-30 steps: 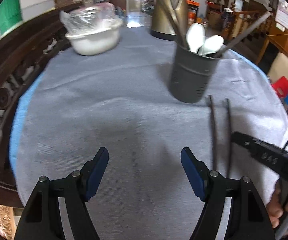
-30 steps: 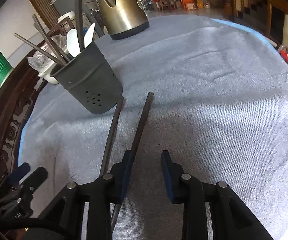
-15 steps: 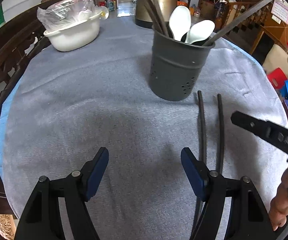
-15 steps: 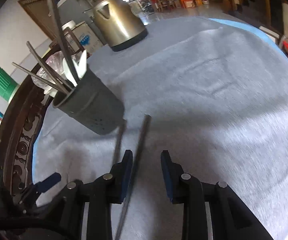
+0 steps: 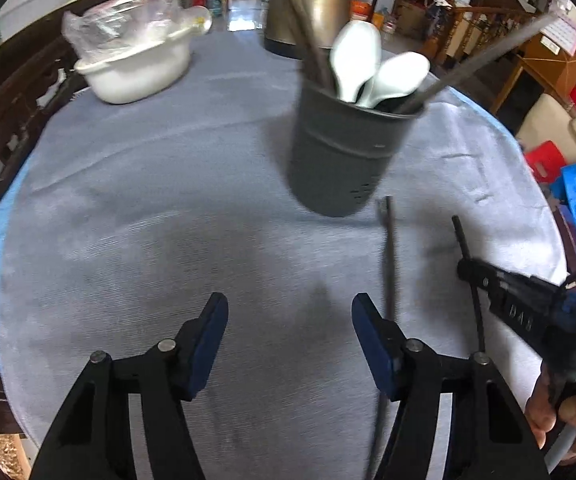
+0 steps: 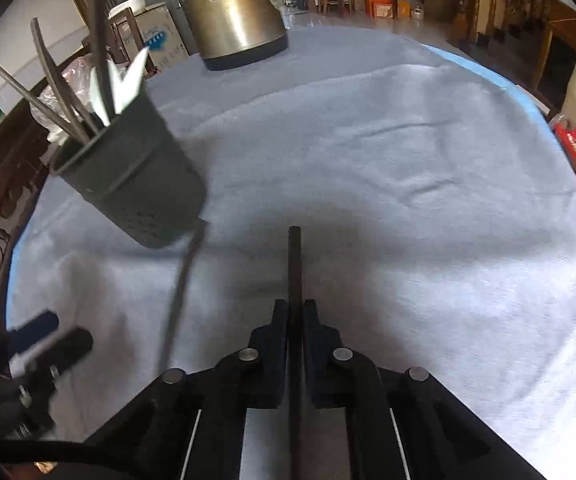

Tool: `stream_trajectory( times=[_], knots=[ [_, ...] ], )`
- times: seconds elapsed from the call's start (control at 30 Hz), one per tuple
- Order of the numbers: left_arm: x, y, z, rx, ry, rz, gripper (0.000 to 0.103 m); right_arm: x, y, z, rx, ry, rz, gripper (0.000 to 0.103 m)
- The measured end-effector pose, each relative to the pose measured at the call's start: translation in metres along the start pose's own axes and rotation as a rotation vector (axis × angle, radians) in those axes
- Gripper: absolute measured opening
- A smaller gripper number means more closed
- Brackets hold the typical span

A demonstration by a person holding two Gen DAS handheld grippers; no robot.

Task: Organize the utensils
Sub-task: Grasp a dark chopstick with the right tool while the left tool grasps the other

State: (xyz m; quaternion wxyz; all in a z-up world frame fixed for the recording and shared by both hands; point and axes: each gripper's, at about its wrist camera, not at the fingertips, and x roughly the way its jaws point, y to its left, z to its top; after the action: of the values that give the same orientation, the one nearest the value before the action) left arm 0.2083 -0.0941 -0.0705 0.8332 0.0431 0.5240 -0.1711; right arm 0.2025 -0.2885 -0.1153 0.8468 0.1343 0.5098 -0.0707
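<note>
Right tongs (image 6: 295, 320) clenched on 1 chopstick (image 6: 294, 264) mid-shaft, beside the holder (image 6: 136, 196). Left tongs (image 5: 288, 320) closing on nothing; the second chopstick (image 5: 389, 264) lies alongside them. Judged light, stiff, slippery.

— What sort of place is this?
— A lived-in home: cloth-covered round table (image 6: 408, 160), brass-coloured electric kettle (image 6: 232, 12), carved wooden chair back (image 5: 4, 120), stair banisters (image 5: 484, 16), cluttered shelves behind.
</note>
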Motion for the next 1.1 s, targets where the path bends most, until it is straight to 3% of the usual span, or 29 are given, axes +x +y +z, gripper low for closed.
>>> stream_trajectory(
  times=[0.27, 0.57, 0.67, 0.73, 0.77, 0.8, 1.1],
  knots=[
    [0.034, -0.036, 0.018, 0.0, 0.071, -0.049, 0.065, -0.007, -0.043, -0.007, 0.071, 0.04, 0.05, 0.007],
    [0.053, -0.053, 0.033, -0.007, 0.081, -0.017, 0.065, -0.004, -0.047, 0.012, 0.061, 0.068, 0.039, 0.009],
    [0.057, -0.056, 0.037, 0.009, 0.064, 0.004, 0.056, -0.003, -0.043, 0.019, 0.026, 0.057, 0.022, 0.009],
    [0.057, -0.051, 0.04, 0.0, 0.052, 0.006, 0.036, 0.003, -0.038, 0.02, 0.018, 0.052, 0.017, 0.008],
    [0.057, -0.049, 0.04, -0.002, 0.051, -0.002, 0.031, 0.003, -0.038, 0.02, 0.017, 0.051, 0.02, 0.008],
    [0.056, -0.046, 0.039, -0.003, 0.05, -0.01, 0.016, 0.003, -0.037, 0.02, 0.016, 0.048, 0.02, 0.007],
    [0.043, -0.007, 0.015, -0.06, 0.055, -0.035, 0.01, 0.002, -0.025, 0.005, 0.044, 0.064, 0.109, 0.007]
  ],
)
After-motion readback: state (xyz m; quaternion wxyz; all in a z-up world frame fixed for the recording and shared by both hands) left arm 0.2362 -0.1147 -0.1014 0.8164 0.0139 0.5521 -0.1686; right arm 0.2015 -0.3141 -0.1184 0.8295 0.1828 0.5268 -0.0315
